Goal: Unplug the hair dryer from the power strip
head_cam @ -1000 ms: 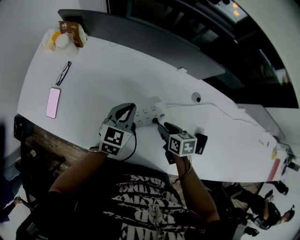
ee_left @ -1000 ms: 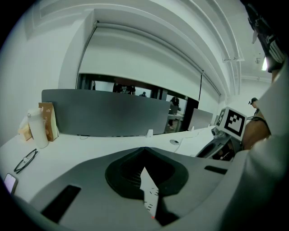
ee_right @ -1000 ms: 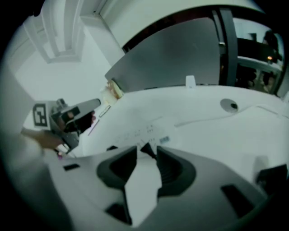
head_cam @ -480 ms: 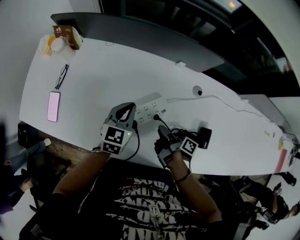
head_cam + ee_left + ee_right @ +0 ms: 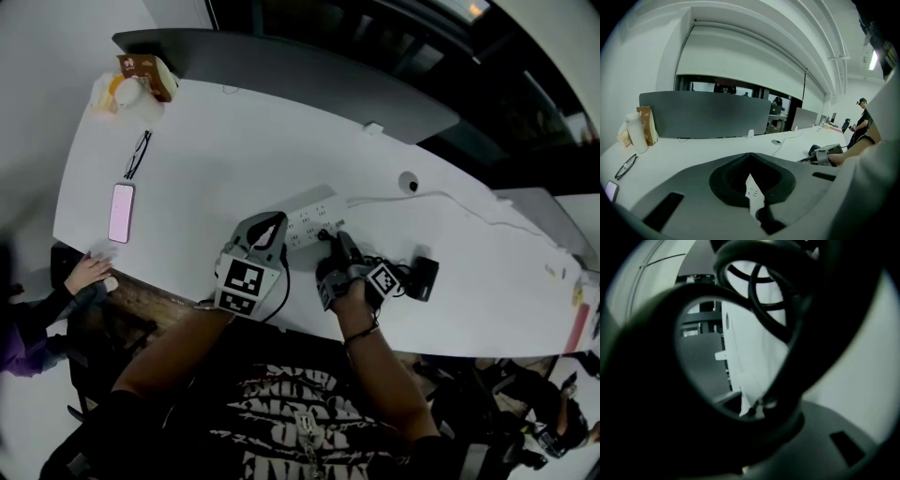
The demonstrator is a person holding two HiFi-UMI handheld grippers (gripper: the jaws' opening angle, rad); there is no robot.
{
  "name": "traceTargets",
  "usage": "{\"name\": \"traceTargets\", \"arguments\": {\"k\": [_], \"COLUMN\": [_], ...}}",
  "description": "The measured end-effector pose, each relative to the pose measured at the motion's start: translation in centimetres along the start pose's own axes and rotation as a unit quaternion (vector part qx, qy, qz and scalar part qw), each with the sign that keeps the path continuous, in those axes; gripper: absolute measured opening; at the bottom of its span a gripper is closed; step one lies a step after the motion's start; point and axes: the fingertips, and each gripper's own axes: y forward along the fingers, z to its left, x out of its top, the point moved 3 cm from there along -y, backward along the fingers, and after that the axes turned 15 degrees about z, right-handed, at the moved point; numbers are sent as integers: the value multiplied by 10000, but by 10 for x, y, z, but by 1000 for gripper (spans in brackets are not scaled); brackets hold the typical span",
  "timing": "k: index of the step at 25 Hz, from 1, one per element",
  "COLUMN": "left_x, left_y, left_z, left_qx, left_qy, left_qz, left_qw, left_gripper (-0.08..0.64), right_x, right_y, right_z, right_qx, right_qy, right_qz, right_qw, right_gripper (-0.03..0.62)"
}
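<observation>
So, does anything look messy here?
Yes: the black cord of the hair dryer lies in tangled loops on the white table, right of the power strip. Nothing looks spilled or broken.

Black hair dryer [image 5: 424,278] lies near white power strip [image 5: 309,217], to its right, not touching.
</observation>
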Motion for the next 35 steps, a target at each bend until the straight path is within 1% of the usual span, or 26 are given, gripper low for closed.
{"name": "traceTargets", "arguments": {"k": [2, 5, 8, 10, 12, 13, 15, 17, 19, 23, 26, 27, 28, 29, 30, 31, 33, 34, 35], "left_x": [-3, -3, 1, 1, -1, -2, -6, -9, -11, -12, -14, -18, -20, -21, -19, -19, -27, -30, -30], "left_y": [-4, -6, -12, -20, -28, -31, -33, -32, -30, -26, -24, -24, -26, -29, -33, -36, -41, -39, -35], "left_z": [3, 2, 3, 9, 15, 17, 19, 18, 17, 13, 8, 5, 4, 8, 18, 27, 31, 28, 25], "left_qx": [99, 183, 194, 237, 305, 338, 382, 389, 379, 345, 302, 263, 228, 227, 265, 327, 423, 434, 425], "left_qy": [21, -1, -28, -23, -18, -25, -59, -84, -84, -34, -13, -41, -71, -75, -55, -45, -120, -168, -196], "left_qz": [48, 54, -11, -35, -43, -43, -27, 2, 20, 35, 48, 58, 63, 53, 37, 34, 93, 113, 110], "left_qw": [9999, 9998, 9998, 9997, 9995, 9994, 9992, 9992, 9992, 9994, 9995, 9996, 9997, 9997, 9996, 9995, 9990, 9989, 9988], "left_gripper": [25, 25, 25, 25, 25, 25, 25, 25, 25, 25, 25, 25, 25, 25, 25, 25, 25, 25, 25], "right_x": [1, -3, -5, -9, -13, -14, -12, -6, -4, -6, -14, -16, -18, -20, -23, -28, -35, -32, -27], "right_y": [6, 10, 8, 8, 5, 3, -4, -8, -8, -5, -5, -11, -17, -19, -14, -5, 0, -4, -9], "right_z": [3, 3, 3, 4, 10, 19, 39, 54, 61, 65, 69, 70, 71, 73, 79, 85, 94, 97, 100], "right_qx": [43, -52, 25, -43, -189, -215, -205, -244, -356, -589, -570, -649, -833, -1031, -1120, -1076, -973, -1045, -1153], "right_qy": [-2, -73, -165, -386, -856, -1179, -1824, -2327, -2683, -3237, -3637, -3801, -3979, -4189, -4462, -4819, -5563, -5846, -6072], "right_qz": [72, 378, 426, 504, 630, 666, 655, 616, 667, 835, 926, 910, 843, 754, 699, 719, 845, 843, 801], "right_qw": [10000, 9992, 9990, 9980, 9942, 9906, 9808, 9703, 9604, 9406, 9251, 9182, 9097, 8990, 8851, 8666, 8209, 8001, 7820], "right_gripper": [156, 156, 155, 127, 79, 67, 66, 66, 66, 66, 66, 66, 66, 66, 66, 66, 66, 66, 66]}}
